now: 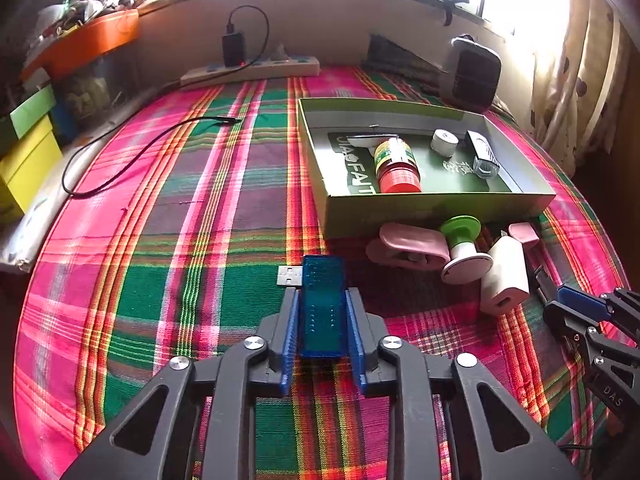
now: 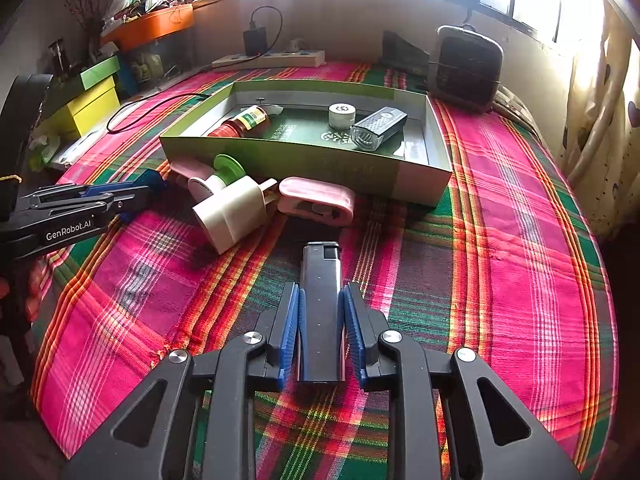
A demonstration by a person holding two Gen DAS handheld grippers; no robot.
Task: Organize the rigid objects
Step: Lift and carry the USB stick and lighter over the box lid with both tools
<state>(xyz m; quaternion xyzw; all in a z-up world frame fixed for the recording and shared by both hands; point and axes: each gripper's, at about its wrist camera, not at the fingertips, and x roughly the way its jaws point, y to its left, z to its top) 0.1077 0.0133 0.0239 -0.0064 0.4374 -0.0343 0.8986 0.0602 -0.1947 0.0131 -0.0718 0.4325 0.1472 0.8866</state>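
Fingers of left gripper (image 1: 322,300) clamp blue USB device (image 1: 323,304); right gripper (image 2: 321,294) clamps lighter (image 2: 321,280); charger (image 2: 232,214), pink clip (image 2: 318,201) before green box (image 2: 304,156).

The woven plaid cloth (image 1: 160,240) in pink, green and red looks matt and coarse. The translucent blue plastic USB device (image 1: 322,312) is glossy, with a bright metal plug. The grey metallic lighter (image 2: 321,312) is smooth. The shallow green cardboard box (image 2: 320,160) is matt.
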